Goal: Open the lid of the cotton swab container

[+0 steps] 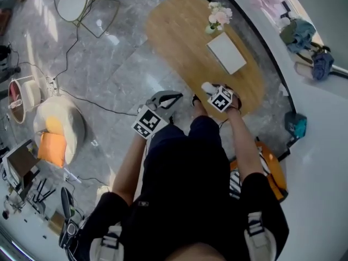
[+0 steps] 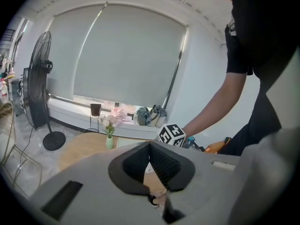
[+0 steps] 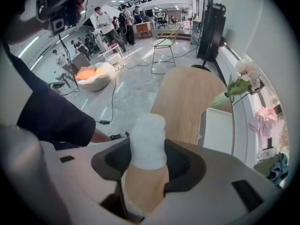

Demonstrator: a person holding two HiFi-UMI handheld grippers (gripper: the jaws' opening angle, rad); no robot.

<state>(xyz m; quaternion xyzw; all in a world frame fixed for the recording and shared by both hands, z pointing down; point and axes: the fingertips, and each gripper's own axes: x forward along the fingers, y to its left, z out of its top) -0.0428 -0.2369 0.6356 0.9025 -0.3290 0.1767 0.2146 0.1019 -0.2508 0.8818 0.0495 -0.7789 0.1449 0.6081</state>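
Note:
The cotton swab container [image 3: 148, 142] is a frosted white cylinder standing upright between the jaws of my right gripper [image 3: 149, 161], whose pads press on both its sides. In the head view the container's white top [image 1: 208, 87] shows just beyond the right gripper [image 1: 213, 93], at the near edge of the oval wooden table [image 1: 179, 31]. My left gripper [image 1: 169, 99] hovers left of it, off the table's edge. Its jaws [image 2: 150, 149] are shut with nothing between them. The right gripper's marker cube [image 2: 171, 135] shows ahead in the left gripper view.
On the table lie a white rectangular box [image 1: 227, 52] and a small vase of flowers [image 1: 217, 18]. A beanbag with orange cushions [image 1: 58, 128] and cables lie on the marble floor to the left. An orange bag [image 1: 272, 170] sits beside my right arm. A standing fan [image 2: 40, 78] is by the window.

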